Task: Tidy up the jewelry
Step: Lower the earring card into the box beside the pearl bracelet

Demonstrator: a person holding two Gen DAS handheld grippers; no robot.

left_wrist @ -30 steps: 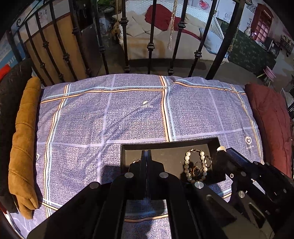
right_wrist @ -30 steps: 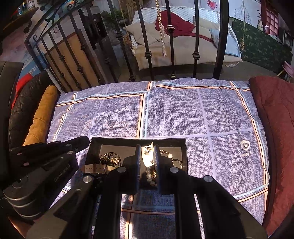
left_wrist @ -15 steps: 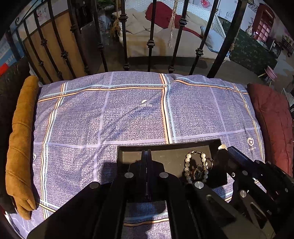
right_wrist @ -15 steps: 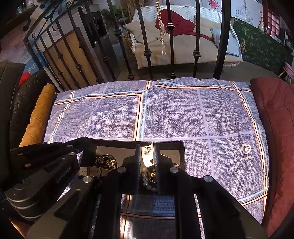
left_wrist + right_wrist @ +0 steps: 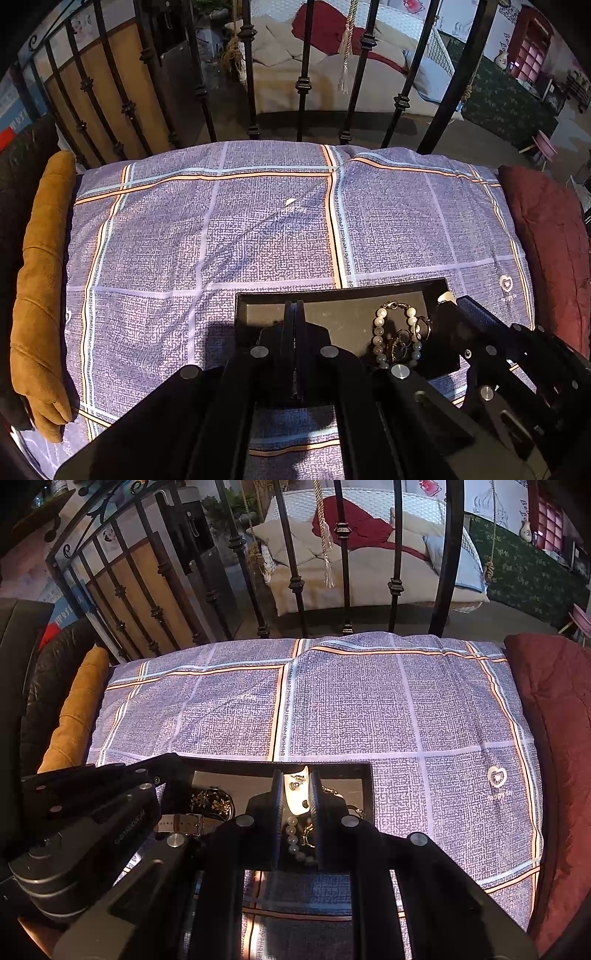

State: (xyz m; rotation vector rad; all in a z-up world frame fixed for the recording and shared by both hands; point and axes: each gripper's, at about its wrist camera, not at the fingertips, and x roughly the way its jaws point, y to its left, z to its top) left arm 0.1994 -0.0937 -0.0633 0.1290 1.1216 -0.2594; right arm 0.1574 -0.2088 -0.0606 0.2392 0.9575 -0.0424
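Jewelry tray on a checked quilt, behind black iron bars

A shallow black tray (image 5: 343, 291) rests on the woven purple quilt (image 5: 221, 240) between a tan suede cushion (image 5: 40, 280) and a maroon one (image 5: 546, 236). The left gripper (image 5: 294, 306) is clenched empty above the tray; the right gripper (image 5: 295, 781) pinches a white earring card (image 5: 296, 794) over a pearl bracelet (image 5: 380, 336).

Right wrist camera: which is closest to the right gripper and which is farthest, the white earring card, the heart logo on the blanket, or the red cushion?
From the right gripper:
1. White earring card, between its fingers, over the black tray.
2. Heart logo, on the blanket to the right.
3. Red cushion, beyond the blanket's right edge.
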